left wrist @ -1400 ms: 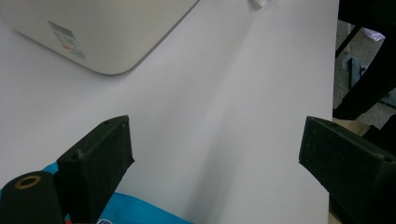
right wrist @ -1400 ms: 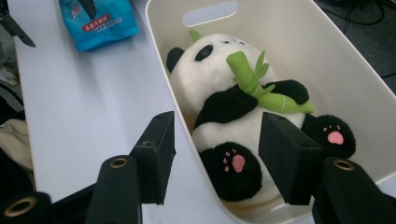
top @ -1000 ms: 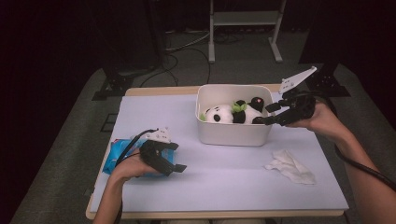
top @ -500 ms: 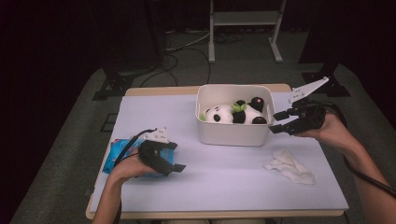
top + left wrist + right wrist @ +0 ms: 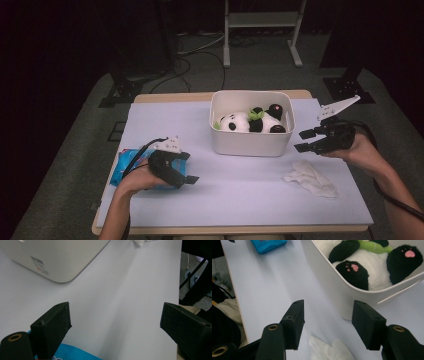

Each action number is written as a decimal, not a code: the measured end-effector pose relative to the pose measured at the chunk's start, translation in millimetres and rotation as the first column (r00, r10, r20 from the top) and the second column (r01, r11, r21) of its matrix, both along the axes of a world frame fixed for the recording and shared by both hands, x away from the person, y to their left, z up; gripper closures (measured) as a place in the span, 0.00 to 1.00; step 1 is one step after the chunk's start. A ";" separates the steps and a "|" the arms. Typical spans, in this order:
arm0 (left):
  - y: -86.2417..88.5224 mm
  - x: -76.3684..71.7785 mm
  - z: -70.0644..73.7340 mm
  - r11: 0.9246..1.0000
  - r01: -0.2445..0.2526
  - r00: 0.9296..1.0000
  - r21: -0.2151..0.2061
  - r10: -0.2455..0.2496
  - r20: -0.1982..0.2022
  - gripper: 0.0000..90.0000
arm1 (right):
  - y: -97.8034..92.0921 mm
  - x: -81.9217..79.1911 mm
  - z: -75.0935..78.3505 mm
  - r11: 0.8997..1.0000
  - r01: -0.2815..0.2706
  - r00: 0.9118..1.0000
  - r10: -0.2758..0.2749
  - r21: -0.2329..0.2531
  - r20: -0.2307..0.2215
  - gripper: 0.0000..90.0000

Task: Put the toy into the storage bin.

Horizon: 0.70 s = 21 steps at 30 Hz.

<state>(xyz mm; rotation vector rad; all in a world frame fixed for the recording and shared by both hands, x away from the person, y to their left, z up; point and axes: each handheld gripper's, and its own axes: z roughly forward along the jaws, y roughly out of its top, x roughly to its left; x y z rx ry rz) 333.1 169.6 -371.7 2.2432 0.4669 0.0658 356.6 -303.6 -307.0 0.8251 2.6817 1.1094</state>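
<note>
A plush panda lies inside a white bin at the table's middle back. My right gripper hangs open just right of the bin, nothing between its jaws. A crumpled white cloth lies on the table below and in front of it. My left gripper stands open near the front left, resting over a blue packet. The bin's corner sits ahead of it.
The table carries a pale lavender mat. A metal stand and cables lie on the floor beyond the far edge. The person's forearms come in from the bottom corners.
My right gripper has drawn back from over the bin's right rim to the right and down toward the table. The left gripper has stayed put.
</note>
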 end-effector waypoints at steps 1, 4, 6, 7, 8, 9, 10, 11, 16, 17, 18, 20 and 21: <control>0.4 -0.6 0.0 1.000 -0.005 1.000 -0.003 0.005 -0.001 0.10 | -1.3 -0.9 -1.6 1.000 0.003 1.000 -0.003 -0.003 0.001 0.47; 1.8 -0.4 0.2 1.000 -0.007 1.000 -0.005 0.007 0.006 0.10 | -5.2 -3.7 -7.0 1.000 0.011 1.000 -0.011 0.002 -0.009 0.47; 2.7 0.0 -0.1 1.000 -0.011 1.000 -0.007 0.011 0.005 0.10 | -8.2 -5.4 -11.5 1.000 0.021 1.000 -0.021 0.006 -0.019 0.47; 2.8 0.3 -0.6 1.000 -0.013 1.000 -0.004 0.013 0.006 0.10 | -9.2 -6.0 -13.5 1.000 0.024 0.999 -0.024 0.005 -0.021 0.47; 2.7 0.3 -1.2 1.000 -0.013 1.000 -0.007 0.013 0.004 0.10 | -10.9 -6.7 -16.8 1.000 0.025 0.999 -0.025 0.003 -0.023 0.47; 2.6 0.3 -1.5 1.000 -0.014 1.000 -0.009 0.014 0.003 0.10 | -12.4 -7.5 -19.3 1.000 0.028 0.999 -0.027 0.007 -0.029 0.47; 2.3 0.5 -2.0 1.000 -0.016 1.000 -0.007 0.016 -0.001 0.10 | -13.6 -8.0 -21.2 1.000 0.030 0.999 -0.030 0.007 -0.032 0.47; 2.1 0.7 -2.5 1.000 -0.015 1.000 -0.005 0.015 -0.002 0.10 | -15.5 -8.7 -24.4 0.999 0.037 0.999 -0.037 0.005 -0.037 0.47; 1.8 0.8 -4.1 1.000 -0.014 1.000 0.001 0.014 -0.003 0.10 | -22.5 -12.1 -37.6 0.998 0.054 0.997 -0.053 0.018 -0.060 0.47; 2.0 0.8 -4.4 1.000 -0.015 1.000 0.001 0.015 -0.004 0.10 | -23.8 -12.9 -40.1 0.998 0.057 0.996 -0.056 0.020 -0.064 0.47; 2.1 0.8 -4.6 1.000 -0.017 1.000 0.001 0.017 -0.006 0.10 | -25.5 -13.8 -42.8 0.998 0.060 0.996 -0.059 0.018 -0.066 0.46; 2.2 0.7 -5.2 1.000 -0.015 1.000 0.004 0.015 -0.006 0.10 | -27.7 -15.2 -46.1 0.998 0.066 0.995 -0.064 0.023 -0.071 0.46; 2.1 0.7 -5.3 1.000 -0.014 1.000 0.005 0.014 -0.006 0.10 | -28.9 -16.1 -47.9 0.997 0.070 0.995 -0.068 0.023 -0.075 0.46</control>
